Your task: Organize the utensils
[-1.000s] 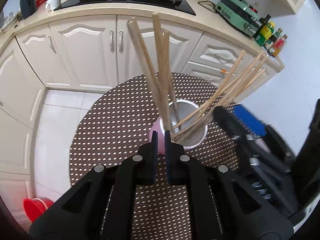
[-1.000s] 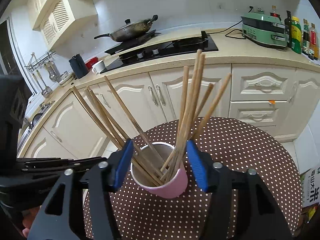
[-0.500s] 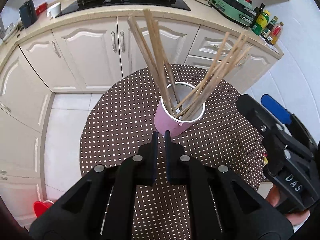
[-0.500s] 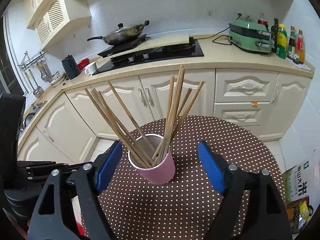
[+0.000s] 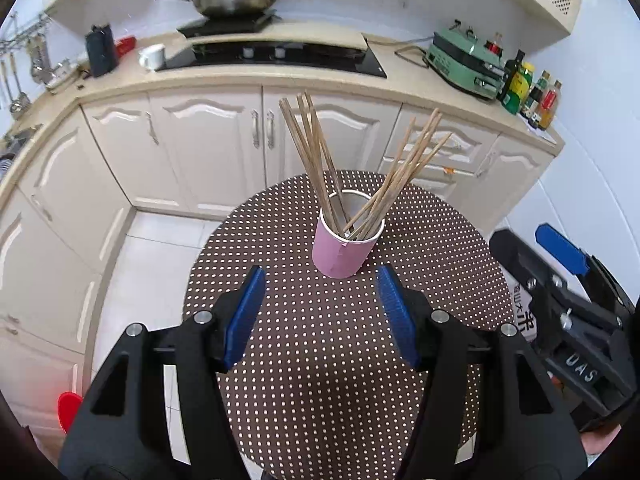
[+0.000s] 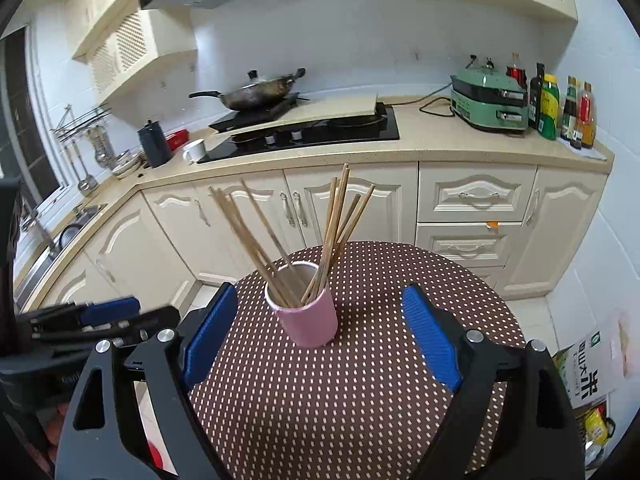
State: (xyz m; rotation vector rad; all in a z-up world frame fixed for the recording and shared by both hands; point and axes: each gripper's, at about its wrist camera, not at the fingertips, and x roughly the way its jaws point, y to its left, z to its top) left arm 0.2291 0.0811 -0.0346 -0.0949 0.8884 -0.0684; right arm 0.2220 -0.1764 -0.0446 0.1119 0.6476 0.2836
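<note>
Since a second ago the left claw (image 5: 320, 316) has gone from nearly closed to wide apart, and both claws have drawn back from the cup, which now looks smaller in each view. That left claw holds nothing, its blue pads (image 5: 245, 316) spread on either side of bare tablecloth. The right claw (image 6: 320, 340) is also wide and empty, with the cup standing ahead of it between the lines of its two fingers but well clear of both.

The pink cup (image 5: 345, 248) stands upright on the round bench (image 5: 320, 380), which wears a brown cloth with white dots. Wooden chopsticks (image 5: 316, 160) stand in the cup in two loose bunches, one leaning left and one leaning right, their tips fanned out above the rim.

Nothing else lies on the cloth around the cup. Beyond the bench runs a row of cream cupboards (image 6: 352, 208) under a worktop with a black hob (image 6: 304, 136), a wok (image 6: 256, 94), a white mug (image 6: 195, 150), a green appliance (image 6: 490, 102) and several bottles (image 6: 560, 106). A printed bag (image 6: 588, 380) sits on the floor to the right.
</note>
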